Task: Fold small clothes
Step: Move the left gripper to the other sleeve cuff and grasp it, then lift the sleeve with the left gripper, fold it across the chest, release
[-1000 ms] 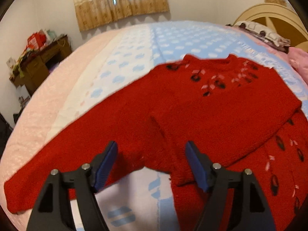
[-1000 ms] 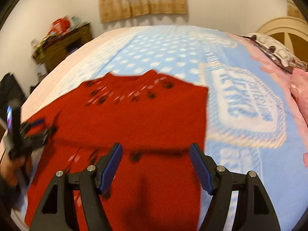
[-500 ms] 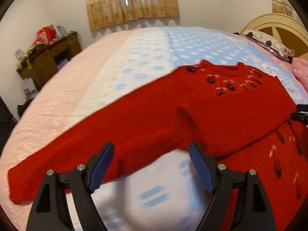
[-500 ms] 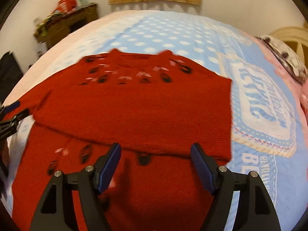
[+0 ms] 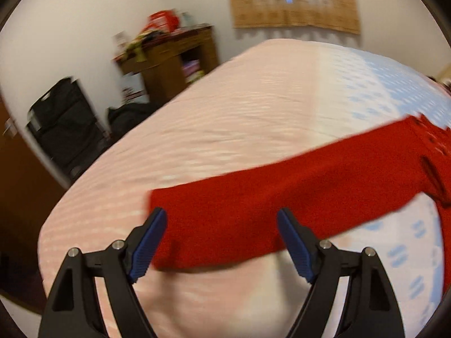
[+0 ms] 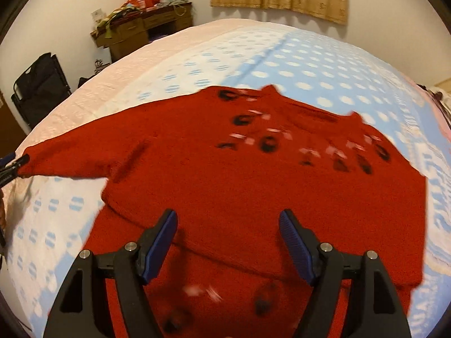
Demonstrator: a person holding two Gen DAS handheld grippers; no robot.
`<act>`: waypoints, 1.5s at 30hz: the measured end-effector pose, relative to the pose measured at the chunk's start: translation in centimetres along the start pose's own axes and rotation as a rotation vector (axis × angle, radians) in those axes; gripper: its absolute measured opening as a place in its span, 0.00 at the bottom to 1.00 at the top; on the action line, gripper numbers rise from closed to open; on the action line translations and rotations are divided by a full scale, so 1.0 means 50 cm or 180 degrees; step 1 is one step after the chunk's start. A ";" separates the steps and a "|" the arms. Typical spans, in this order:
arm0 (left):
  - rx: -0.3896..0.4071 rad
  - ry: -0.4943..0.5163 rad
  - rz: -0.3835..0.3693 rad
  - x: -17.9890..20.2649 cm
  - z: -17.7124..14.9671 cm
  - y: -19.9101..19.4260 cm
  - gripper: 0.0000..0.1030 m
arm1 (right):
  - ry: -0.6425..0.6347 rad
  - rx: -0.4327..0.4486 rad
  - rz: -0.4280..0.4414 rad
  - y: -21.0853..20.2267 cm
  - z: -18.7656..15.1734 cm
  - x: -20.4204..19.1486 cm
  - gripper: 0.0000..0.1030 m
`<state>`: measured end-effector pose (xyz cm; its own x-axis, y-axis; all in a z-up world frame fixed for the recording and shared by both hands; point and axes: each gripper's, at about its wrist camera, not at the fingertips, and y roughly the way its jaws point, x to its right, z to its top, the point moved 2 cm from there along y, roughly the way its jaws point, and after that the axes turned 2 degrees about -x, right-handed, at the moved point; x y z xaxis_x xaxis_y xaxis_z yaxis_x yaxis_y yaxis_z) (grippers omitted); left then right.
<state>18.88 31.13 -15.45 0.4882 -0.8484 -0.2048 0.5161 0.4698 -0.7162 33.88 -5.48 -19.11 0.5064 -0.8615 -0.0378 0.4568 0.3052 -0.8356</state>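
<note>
Sweater (image 6: 253, 174) lies spread on the bed (image 6: 310, 64), one sleeve (image 5: 282, 197) stretched sideways. Only the left view shows the cuff between the left tongs (image 5: 221, 242), spread apart; the right view shows the folded body under the right tongs (image 6: 228, 242), also apart.

Sweater (image 6: 253, 183) pattern motion-blurred; hem cut off at bottom edge.

Bare bedspread (image 5: 225, 129) beyond red sweater sleeve (image 5: 253, 197), desk (image 5: 174, 56) well apart
</note>
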 end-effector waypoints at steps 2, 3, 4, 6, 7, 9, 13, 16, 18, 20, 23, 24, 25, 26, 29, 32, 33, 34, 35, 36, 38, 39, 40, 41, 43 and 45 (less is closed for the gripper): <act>-0.0005 -0.0108 0.0203 -0.035 0.000 0.019 0.83 | -0.0061 -0.0219 0.0219 0.040 0.001 -0.039 0.73; -0.0052 -0.0174 0.0255 -0.052 -0.001 0.033 0.83 | -0.0166 -0.0218 0.0218 0.048 -0.002 -0.062 0.74; -0.0085 -0.0219 0.0281 -0.059 -0.004 0.041 0.83 | -0.0349 -0.0118 0.0103 0.045 -0.004 -0.088 0.74; -0.0124 -0.0315 0.0303 -0.079 -0.010 0.054 0.83 | -0.0501 -0.0135 0.0217 0.043 -0.009 -0.111 0.74; -0.0150 -0.0336 0.0300 -0.082 -0.012 0.060 0.83 | -0.0545 -0.0119 0.0286 0.038 -0.014 -0.119 0.74; -0.0211 -0.0388 0.0229 -0.088 -0.016 0.071 0.83 | -0.0616 -0.0065 0.0196 0.026 -0.021 -0.123 0.74; -0.0308 -0.0429 0.0089 -0.092 -0.016 0.081 0.83 | -0.0488 -0.0060 0.0239 -0.007 -0.039 -0.101 0.74; -0.0377 -0.0488 -0.0031 -0.091 -0.010 0.090 0.83 | -0.0422 -0.0039 0.0205 -0.037 -0.057 -0.084 0.74; -0.0414 -0.0564 -0.0102 -0.102 -0.007 0.097 0.83 | -0.0412 0.0002 0.0186 -0.056 -0.067 -0.077 0.74; -0.0454 -0.0645 -0.0206 -0.108 -0.006 0.104 0.82 | -0.0432 0.0040 0.0188 -0.075 -0.081 -0.076 0.74; -0.0447 -0.0641 -0.0225 -0.108 -0.006 0.106 0.78 | -0.0477 0.0060 0.0200 -0.086 -0.094 -0.080 0.74; -0.0437 -0.0627 -0.0235 -0.107 -0.005 0.106 0.72 | -0.0496 0.0065 0.0204 -0.089 -0.099 -0.083 0.74; -0.0427 -0.0609 -0.0265 -0.101 -0.004 0.105 0.70 | -0.0510 0.0068 0.0205 -0.090 -0.104 -0.086 0.74; -0.0426 -0.0589 -0.0276 -0.097 -0.002 0.103 0.66 | -0.0515 0.0068 0.0202 -0.092 -0.108 -0.087 0.74; -0.0441 -0.0539 -0.0325 -0.084 0.002 0.104 0.56 | -0.0515 0.0037 0.0224 -0.092 -0.120 -0.091 0.74; -0.0463 -0.0515 -0.0395 -0.077 0.007 0.105 0.38 | -0.0529 0.0036 0.0209 -0.095 -0.130 -0.093 0.74; -0.0473 -0.0525 -0.0413 -0.076 0.008 0.104 0.28 | -0.0529 0.0038 0.0207 -0.097 -0.132 -0.093 0.74; -0.0485 -0.0550 -0.0462 -0.076 0.009 0.103 0.20 | -0.0526 0.0041 0.0204 -0.099 -0.135 -0.093 0.74; -0.0507 -0.0604 -0.0551 -0.077 0.009 0.098 0.14 | -0.0517 0.0047 0.0194 -0.101 -0.137 -0.092 0.74; -0.0505 -0.0665 -0.0587 -0.079 0.010 0.095 0.13 | -0.0510 0.0051 0.0189 -0.103 -0.138 -0.090 0.74; -0.0472 -0.0730 -0.0622 -0.080 0.014 0.086 0.12 | -0.0498 0.0060 0.0182 -0.107 -0.141 -0.088 0.74; -0.0447 -0.0720 -0.0620 -0.078 0.015 0.082 0.12 | -0.0491 0.0067 0.0175 -0.109 -0.142 -0.086 0.74; -0.0420 -0.0724 -0.0632 -0.077 0.017 0.076 0.12 | -0.0487 0.0068 0.0169 -0.111 -0.143 -0.085 0.74; -0.0412 -0.0737 -0.0652 -0.076 0.018 0.073 0.12 | -0.0480 0.0069 0.0163 -0.113 -0.144 -0.084 0.74; -0.0390 -0.0766 -0.0708 -0.074 0.021 0.065 0.12 | -0.0456 0.0070 0.0162 -0.118 -0.148 -0.084 0.74; -0.0327 -0.0783 -0.0714 -0.071 0.028 0.050 0.12 | -0.0452 0.0075 0.0157 -0.123 -0.151 -0.084 0.74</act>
<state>19.42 35.67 -15.58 0.5320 -0.8377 0.1234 0.5624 0.2406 -0.7911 23.42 -6.80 -17.97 0.6262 -0.7797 0.0007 0.4450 0.3567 -0.8214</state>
